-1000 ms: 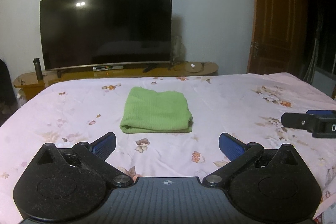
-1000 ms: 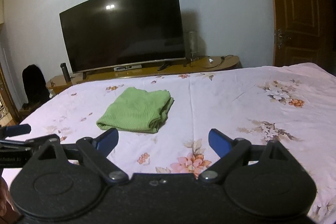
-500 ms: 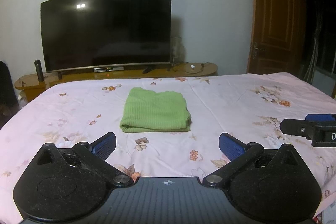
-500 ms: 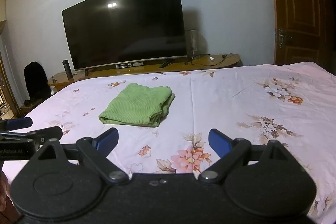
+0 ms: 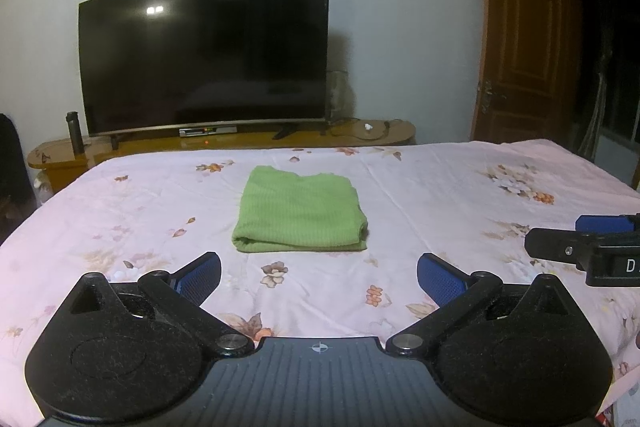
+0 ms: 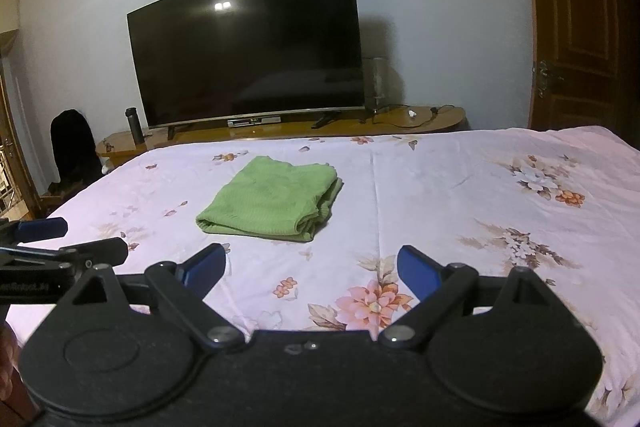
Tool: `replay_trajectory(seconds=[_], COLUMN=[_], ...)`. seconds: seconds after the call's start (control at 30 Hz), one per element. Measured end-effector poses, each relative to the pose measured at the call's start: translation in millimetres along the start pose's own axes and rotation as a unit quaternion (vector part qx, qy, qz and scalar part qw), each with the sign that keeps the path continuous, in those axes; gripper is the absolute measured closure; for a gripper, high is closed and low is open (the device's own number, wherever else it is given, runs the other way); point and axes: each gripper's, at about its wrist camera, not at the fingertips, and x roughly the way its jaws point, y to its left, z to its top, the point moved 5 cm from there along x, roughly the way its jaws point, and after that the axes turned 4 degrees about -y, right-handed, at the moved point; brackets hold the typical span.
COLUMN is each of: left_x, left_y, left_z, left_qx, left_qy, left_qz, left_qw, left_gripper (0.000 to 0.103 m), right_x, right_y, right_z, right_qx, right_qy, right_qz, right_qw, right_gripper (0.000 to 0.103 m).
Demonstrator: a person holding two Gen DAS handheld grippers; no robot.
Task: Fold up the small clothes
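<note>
A bedroom with a pale wall, a large dark television (image 5: 204,53) on a low wooden stand (image 5: 240,143) and a brown door (image 5: 524,43) to the right frames a bed spread with a pink floral sheet (image 5: 440,195). On that sheet, towards the far middle of the bed, lies a green knit garment (image 5: 298,215), already folded into a compact rectangle with its rounded fold edge facing the cameras and its stacked layers showing at the right side in the right wrist view (image 6: 276,201). The left gripper (image 5: 319,277) hangs above the near part of the bed with its blue-padded jaws spread wide and nothing between them; the right gripper (image 6: 312,271) is likewise wide apart and empty, and each shows at the edge of the other's view. Both are well apart from the garment. The folding looks done or nearly so. The ribbed knit appears light, soft and floppy, likely to sag and slide open if lifted by one layer alone. Should it need another fold or moving, the safer hold would be at the two near corners of the thick folded edge, pinching all layers together, or at the open right edge where the layers stack, since a shallow pinch may catch only the top ply.
</note>
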Motion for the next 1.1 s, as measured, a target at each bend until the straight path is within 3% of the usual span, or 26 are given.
replay_trajectory(seconds=[1.1], left_x=[7], left_y=[11], left_z=[-3], left_qx=[0.003], left_qy=[-0.001], left_qz=[-0.003], left_qw=[1.0], left_gripper=[0.0], right_x=[6], right_y=[6], right_z=[-1], right_qx=[-0.002], right_qy=[0.002], right_qz=[-0.004], right_qw=[1.0], right_gripper=[0.01])
